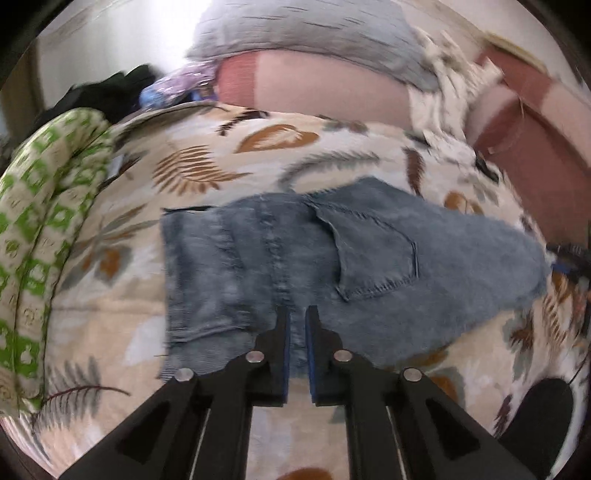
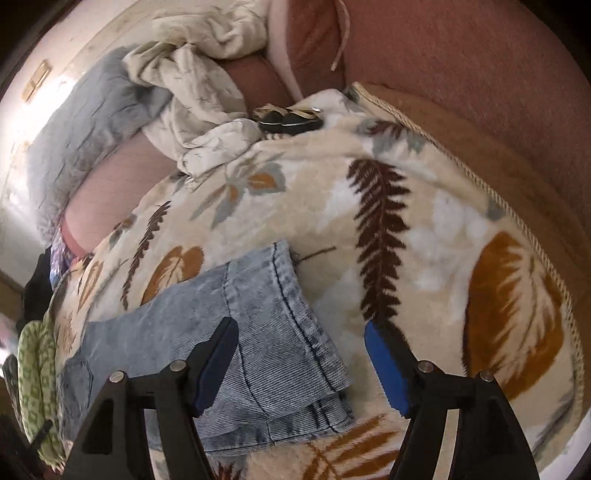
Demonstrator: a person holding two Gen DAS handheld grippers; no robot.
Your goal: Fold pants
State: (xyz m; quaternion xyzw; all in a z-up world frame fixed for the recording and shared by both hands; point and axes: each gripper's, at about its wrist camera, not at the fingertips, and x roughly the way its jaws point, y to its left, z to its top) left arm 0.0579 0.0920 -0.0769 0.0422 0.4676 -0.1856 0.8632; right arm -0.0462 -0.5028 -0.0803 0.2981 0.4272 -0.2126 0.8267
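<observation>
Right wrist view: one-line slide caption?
Right gripper open above the folded jeans on a leaf-print blanket.

Home bedroom: blanket [image 2: 424, 206], pillow [image 1: 295, 33].

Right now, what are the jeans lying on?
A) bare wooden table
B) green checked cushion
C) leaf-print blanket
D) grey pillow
C: the jeans lie flat on the cream leaf-print blanket, with the green checked cushion off to the side and the grey pillow further back.
</observation>
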